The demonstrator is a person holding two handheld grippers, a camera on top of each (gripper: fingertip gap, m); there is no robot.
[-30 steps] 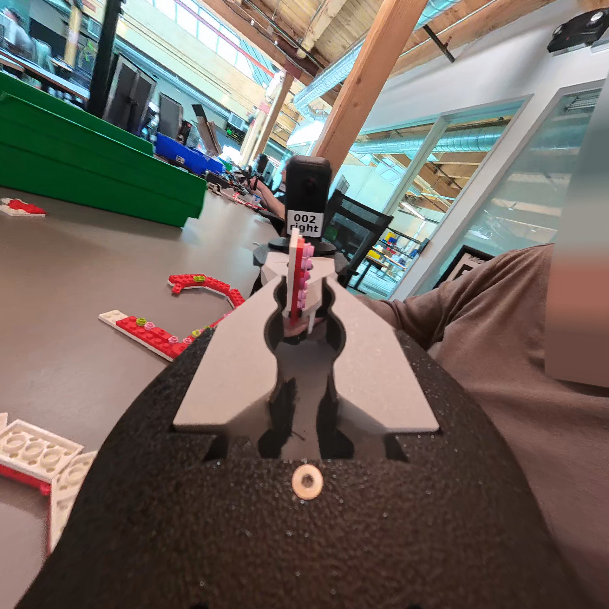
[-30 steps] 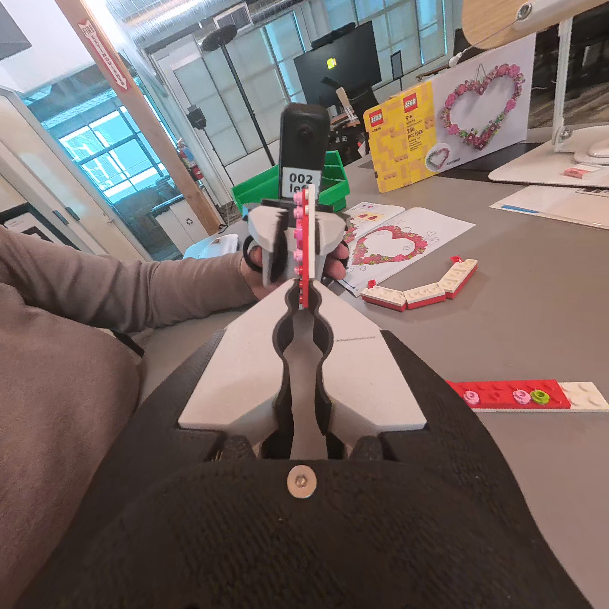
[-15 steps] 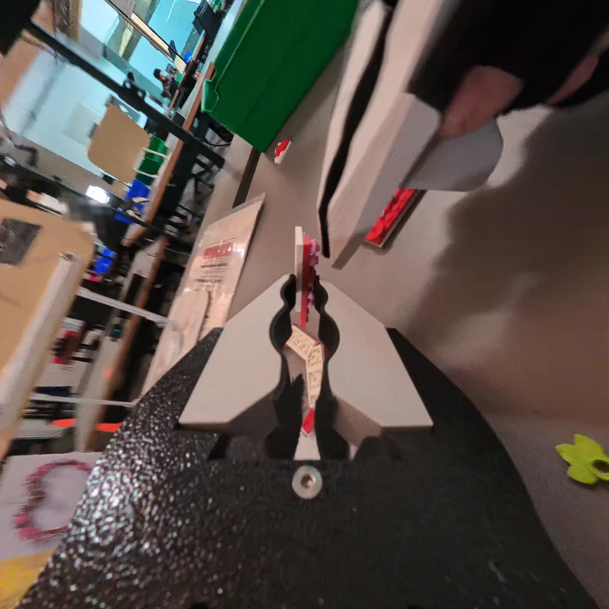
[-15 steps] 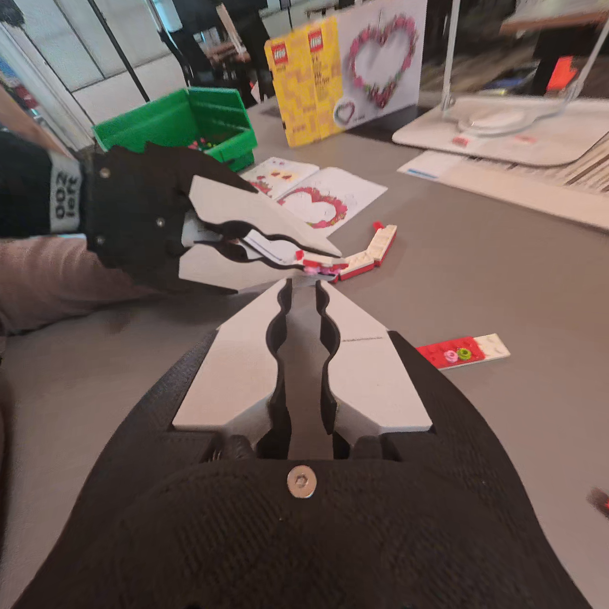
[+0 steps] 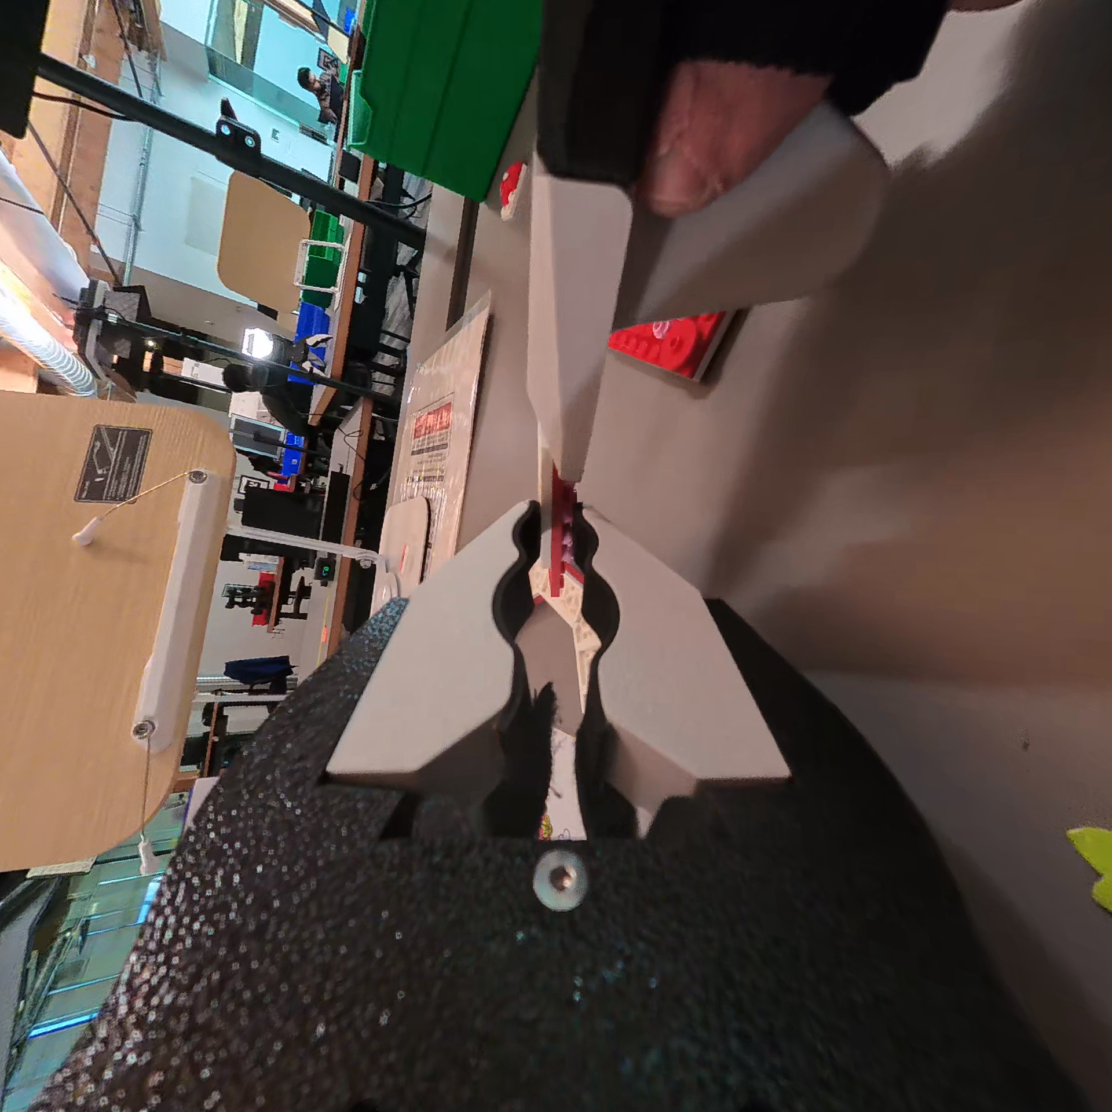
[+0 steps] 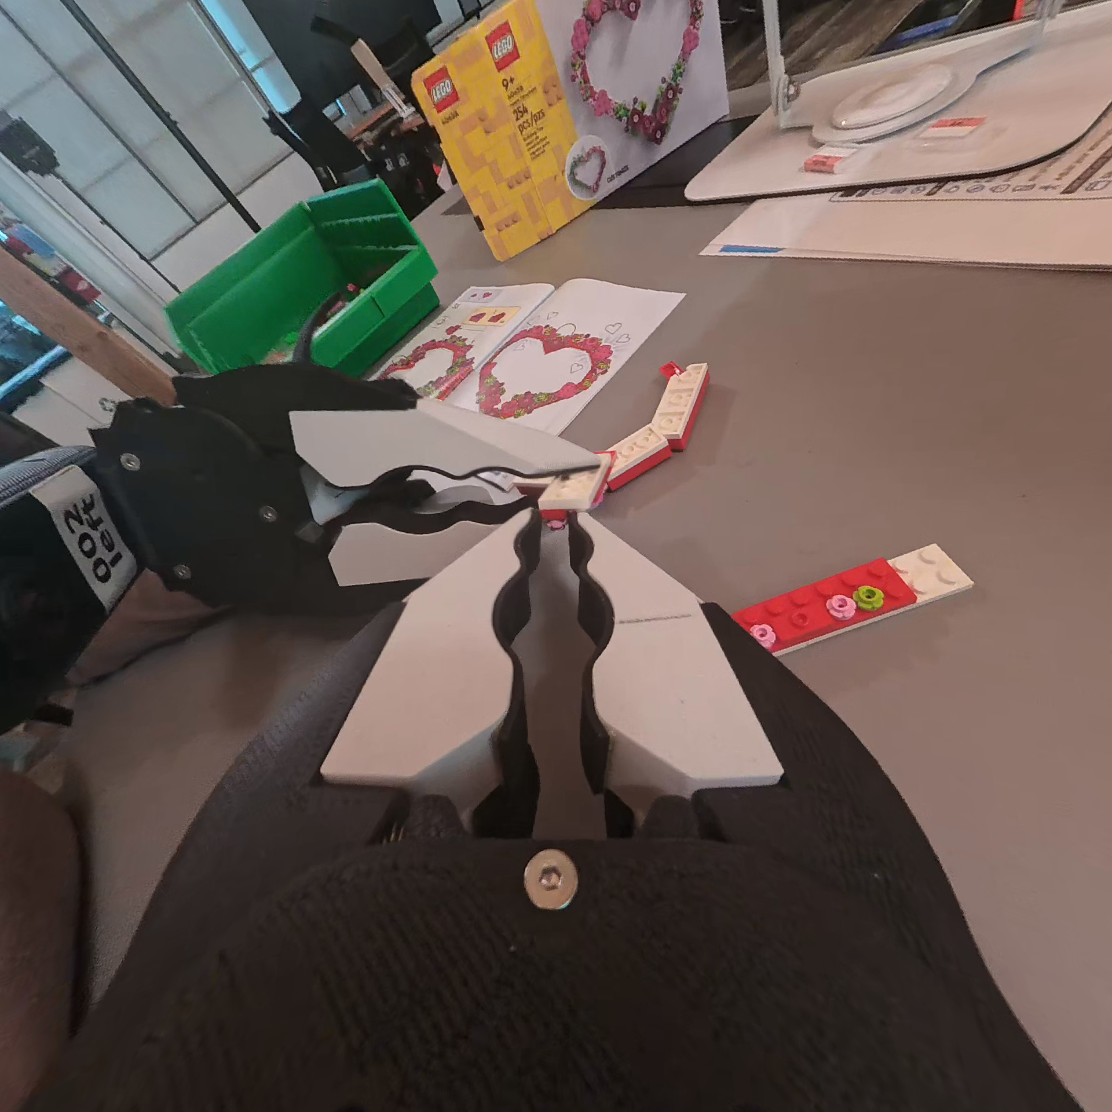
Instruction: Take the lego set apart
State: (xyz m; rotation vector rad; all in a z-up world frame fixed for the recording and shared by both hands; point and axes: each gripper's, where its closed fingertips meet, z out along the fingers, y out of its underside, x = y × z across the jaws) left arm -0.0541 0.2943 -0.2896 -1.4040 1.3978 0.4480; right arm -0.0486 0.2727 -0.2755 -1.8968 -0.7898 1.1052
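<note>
The lego piece (image 6: 571, 486) is a small white and red plate stack with pink studs, held just above the grey table. My left gripper (image 5: 556, 511) is shut on it and lies rolled on its side; in the right wrist view it (image 6: 571, 481) reaches in from the left. My right gripper (image 6: 550, 520) is closed on the piece's red and pink edge, its tips meeting the left gripper's tips. In the left wrist view the right gripper (image 5: 565, 463) comes in from above onto the piece (image 5: 562, 529).
On the table (image 6: 842, 421) lie a red and white plate with pink and green flowers (image 6: 854, 596), a white and red chain of plates (image 6: 662, 421), an open booklet (image 6: 541, 361), a green bin (image 6: 301, 289) and a yellow box (image 6: 541, 120). A lime leaf piece (image 5: 1092, 860) lies nearby. Both grippers' tips are close together, under 4 cm apart.
My left gripper rolled sideways and lowered the piece toward the table. My right gripper let go and opened, then closed again on the piece's end from a new angle.
</note>
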